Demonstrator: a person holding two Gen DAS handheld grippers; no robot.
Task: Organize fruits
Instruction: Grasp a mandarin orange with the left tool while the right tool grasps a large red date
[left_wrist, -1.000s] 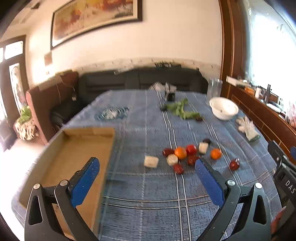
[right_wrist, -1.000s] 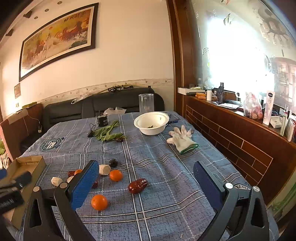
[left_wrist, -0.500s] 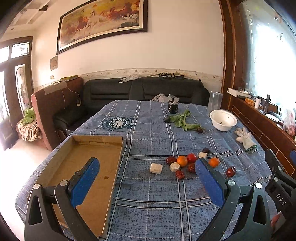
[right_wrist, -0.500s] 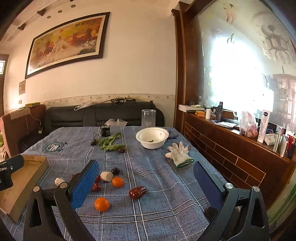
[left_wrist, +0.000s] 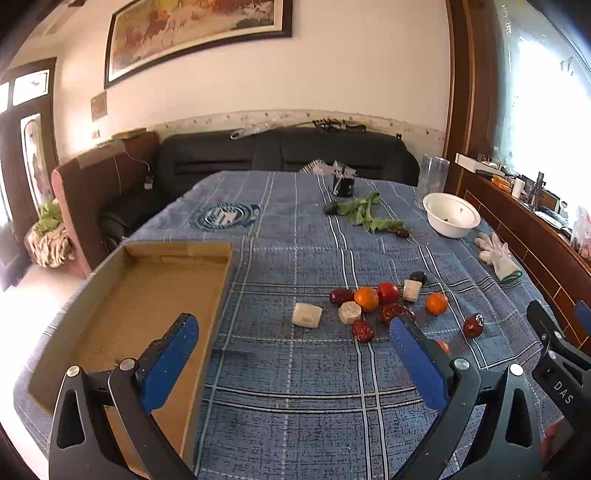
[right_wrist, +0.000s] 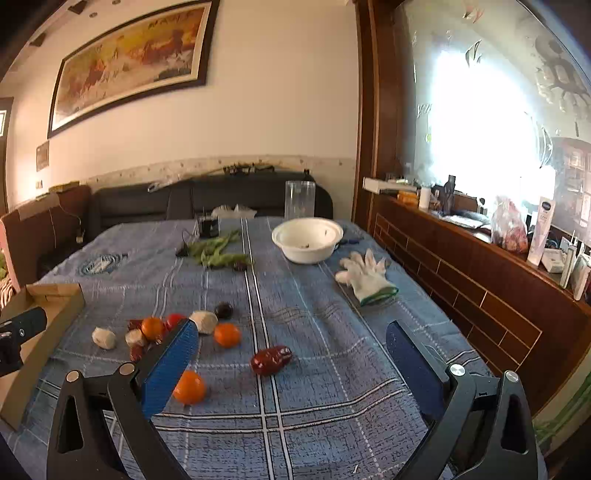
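Note:
Several small fruits lie loose on the blue checked tablecloth (left_wrist: 295, 369): oranges (left_wrist: 366, 298) (right_wrist: 189, 386), a red tomato (left_wrist: 388, 291), dark red dates (right_wrist: 271, 360) (left_wrist: 473, 325), pale white chunks (left_wrist: 306, 315) (right_wrist: 104, 337) and a dark plum (right_wrist: 223, 310). An empty cardboard tray (left_wrist: 147, 295) lies at the table's left, also in the right wrist view (right_wrist: 55, 306). My left gripper (left_wrist: 293, 338) is open and empty, above the cloth near the tray's right wall. My right gripper (right_wrist: 291, 345) is open and empty, hovering over the date.
A white bowl (right_wrist: 307, 240), a clear glass jar (right_wrist: 299, 199), green leaves (right_wrist: 218, 251), a small black cup (right_wrist: 208, 226) and a white glove (right_wrist: 365, 275) sit at the far and right side. A wooden ledge (right_wrist: 480, 266) with clutter runs along the right. A black sofa (left_wrist: 280, 155) stands behind.
Both grippers have shifted slightly and tilted down and forward; the fruits sit a little nearer in view. Both stay open and empty. Nothing on the table moved.

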